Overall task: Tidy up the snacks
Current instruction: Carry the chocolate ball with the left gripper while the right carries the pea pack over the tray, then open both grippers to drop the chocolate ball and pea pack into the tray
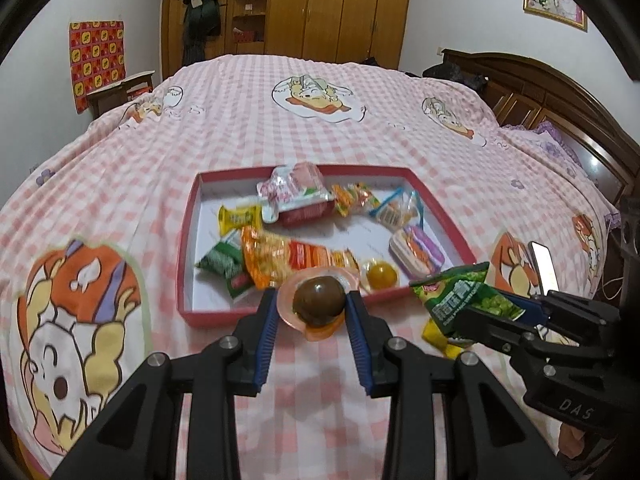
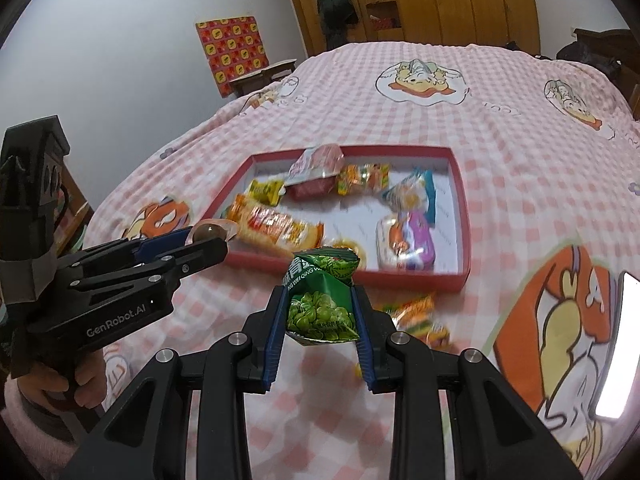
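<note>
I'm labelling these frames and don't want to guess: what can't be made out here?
- Snacks left on the bed: in the left wrist view, a yellow packet is mostly hidden under the right tongs and green pea packet.
- Orange wrapper beside the right tongs, right wrist view: motion-blurred, print unreadable.
- Round yellow snack: mostly covered by the pea packet in the right wrist view.
- Left tongs' hold on the brown egg pouch: contact unclear.

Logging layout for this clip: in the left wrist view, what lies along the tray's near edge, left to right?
Green packet → orange noodle-snack bag → brown egg in the left tongs → yellow jelly cup → purple-and-white pack.
</note>
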